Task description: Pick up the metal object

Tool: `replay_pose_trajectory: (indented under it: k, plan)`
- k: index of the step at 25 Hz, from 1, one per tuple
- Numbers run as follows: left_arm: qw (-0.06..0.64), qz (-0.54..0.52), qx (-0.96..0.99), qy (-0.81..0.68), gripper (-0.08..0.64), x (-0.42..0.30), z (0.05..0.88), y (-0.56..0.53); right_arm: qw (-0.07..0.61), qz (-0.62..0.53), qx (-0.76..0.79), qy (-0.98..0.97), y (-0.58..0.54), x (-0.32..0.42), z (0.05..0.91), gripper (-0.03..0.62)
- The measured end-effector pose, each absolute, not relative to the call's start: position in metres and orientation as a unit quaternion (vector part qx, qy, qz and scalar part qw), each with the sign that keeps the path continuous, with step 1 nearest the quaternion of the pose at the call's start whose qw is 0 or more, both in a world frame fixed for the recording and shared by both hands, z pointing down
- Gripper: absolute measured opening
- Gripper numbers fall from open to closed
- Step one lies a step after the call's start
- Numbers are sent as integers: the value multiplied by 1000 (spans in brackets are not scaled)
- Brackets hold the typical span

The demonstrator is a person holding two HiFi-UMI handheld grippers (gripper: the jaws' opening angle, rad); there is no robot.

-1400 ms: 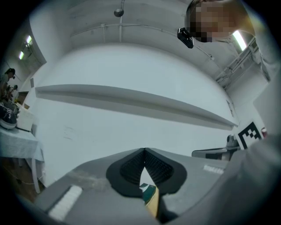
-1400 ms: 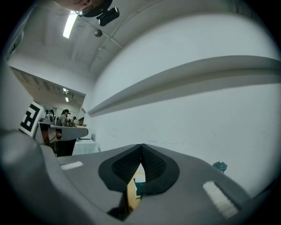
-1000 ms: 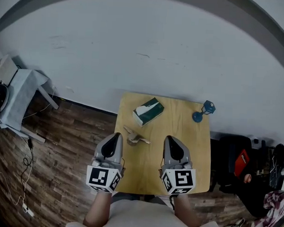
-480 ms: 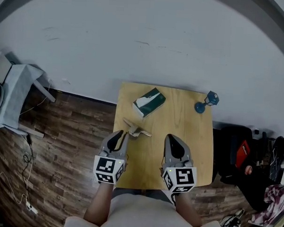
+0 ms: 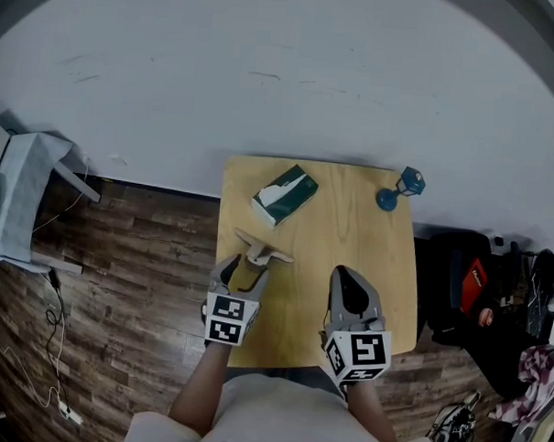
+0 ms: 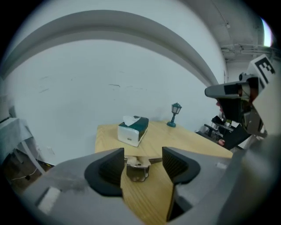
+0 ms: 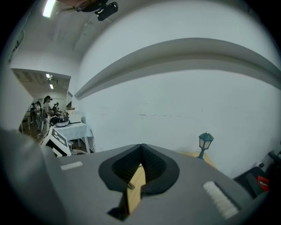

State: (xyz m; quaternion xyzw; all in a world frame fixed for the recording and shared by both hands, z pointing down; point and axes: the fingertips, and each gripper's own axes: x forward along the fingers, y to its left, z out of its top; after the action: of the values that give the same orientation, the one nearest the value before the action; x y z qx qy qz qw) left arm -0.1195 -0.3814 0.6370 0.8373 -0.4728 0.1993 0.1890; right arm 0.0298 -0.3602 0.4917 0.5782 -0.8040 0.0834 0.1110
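Got the left gripper (image 5: 243,273) angled forward over the table (image 5: 367,256), jaws spreading — metal object (image 5: 260,253) lying just past the tips, untouched. Right gripper (image 5: 348,278) held back alongside, clamped shut, empty.

One metal object (image 5: 261,253), one tissue box (image 5: 284,195), apparently one lantern figurine (image 5: 407,185)

Left hand-held gripper (image 5: 242,273): jaws opening, wide apart, gripping nothing.
Right hand-held gripper (image 5: 346,279): jaws together, empty.
Forearms (image 5: 204,386): both extended forward.
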Motion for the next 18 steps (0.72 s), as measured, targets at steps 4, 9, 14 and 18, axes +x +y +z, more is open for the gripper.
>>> replay_pose_trajectory:
  k: [4, 9, 14, 18]
  plan:
    - [198, 237, 832, -461, 304, -115, 664, -388, 116, 86, 586, -797, -360, 35, 494, 2]
    - [210, 271, 822, -454, 327, -112, 696, -394, 123, 87, 593, -791, -358, 40, 497, 2]
    - [217, 298, 815, -447, 331, -106, 715, -402, 131, 92, 603, -781, -355, 50, 501, 2]
    - [226, 307, 808, -449, 331, -103, 725, -408, 136, 95, 611, -774, -353, 58, 504, 2]
